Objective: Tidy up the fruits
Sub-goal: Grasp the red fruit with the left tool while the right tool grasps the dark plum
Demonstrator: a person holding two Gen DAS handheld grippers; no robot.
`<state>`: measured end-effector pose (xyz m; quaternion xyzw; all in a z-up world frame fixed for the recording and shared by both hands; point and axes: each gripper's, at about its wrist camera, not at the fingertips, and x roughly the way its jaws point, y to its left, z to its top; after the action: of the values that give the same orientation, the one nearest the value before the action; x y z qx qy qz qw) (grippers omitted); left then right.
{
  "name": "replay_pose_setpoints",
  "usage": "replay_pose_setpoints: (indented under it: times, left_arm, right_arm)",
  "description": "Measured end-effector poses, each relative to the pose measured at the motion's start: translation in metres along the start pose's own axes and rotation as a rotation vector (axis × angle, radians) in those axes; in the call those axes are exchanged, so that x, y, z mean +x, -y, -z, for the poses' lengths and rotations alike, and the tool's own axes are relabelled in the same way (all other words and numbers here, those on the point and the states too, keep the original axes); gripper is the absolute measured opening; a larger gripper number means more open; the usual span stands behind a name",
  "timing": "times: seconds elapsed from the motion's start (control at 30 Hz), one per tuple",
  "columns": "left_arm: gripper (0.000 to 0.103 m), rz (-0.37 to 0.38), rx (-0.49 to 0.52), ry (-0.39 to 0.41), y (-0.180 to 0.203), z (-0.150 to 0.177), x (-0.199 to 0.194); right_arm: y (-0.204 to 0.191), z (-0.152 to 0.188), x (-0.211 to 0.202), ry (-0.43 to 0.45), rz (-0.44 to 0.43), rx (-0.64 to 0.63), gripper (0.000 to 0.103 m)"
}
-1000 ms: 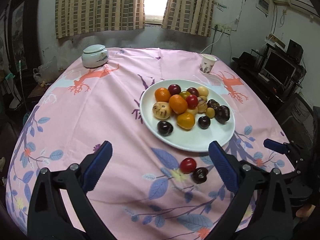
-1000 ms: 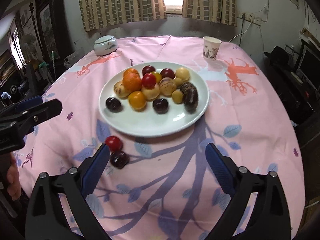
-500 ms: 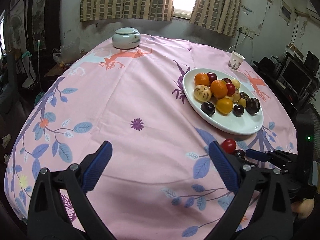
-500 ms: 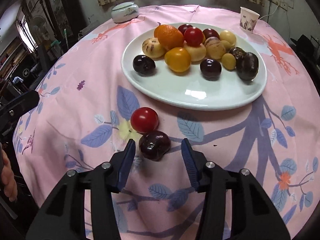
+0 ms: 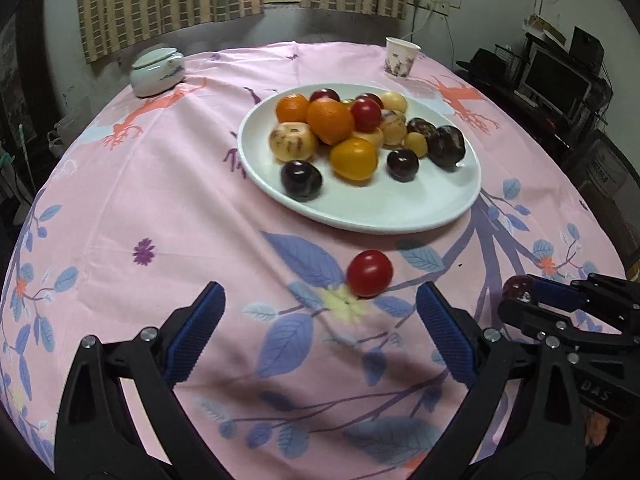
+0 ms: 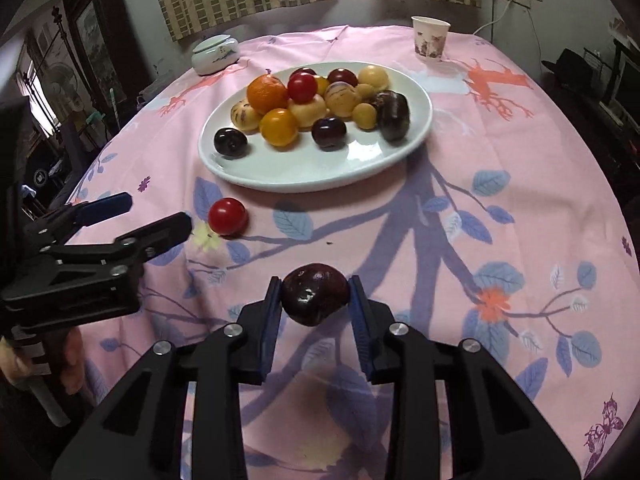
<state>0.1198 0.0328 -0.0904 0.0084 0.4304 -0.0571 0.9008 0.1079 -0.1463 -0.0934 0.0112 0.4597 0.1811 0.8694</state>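
On right gripper [image 5: 524, 300]: "DAS" lettering.

The right claw [image 6: 314, 300] grips a dark plum [image 6: 315, 294] above the surface [image 6: 500, 184]. A red tomato [image 6: 227, 216] lies near the white plate [image 6: 304, 172].

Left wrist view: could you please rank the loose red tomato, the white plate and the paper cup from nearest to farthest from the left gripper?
1. Loose red tomato, on the cloth just ahead.
2. White plate, beyond it.
3. Paper cup, far right edge.
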Motion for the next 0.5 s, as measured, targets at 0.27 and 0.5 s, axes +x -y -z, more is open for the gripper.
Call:
replay_pose_setpoints:
  times: [0.27,0.5]
  left_arm:
    - [0.032,0.106,-0.011,-0.114,0.013,-0.01,0.046]
    - [0.03,0.074,0.011,-0.061,0.025,-0.004,0.021]
  right_arm:
    - [0.032,0.007,-0.014,0.029,-0.046,0.077,0.033]
    - [0.03,0.009,-0.019,0.037,-0.067,0.074,0.033]
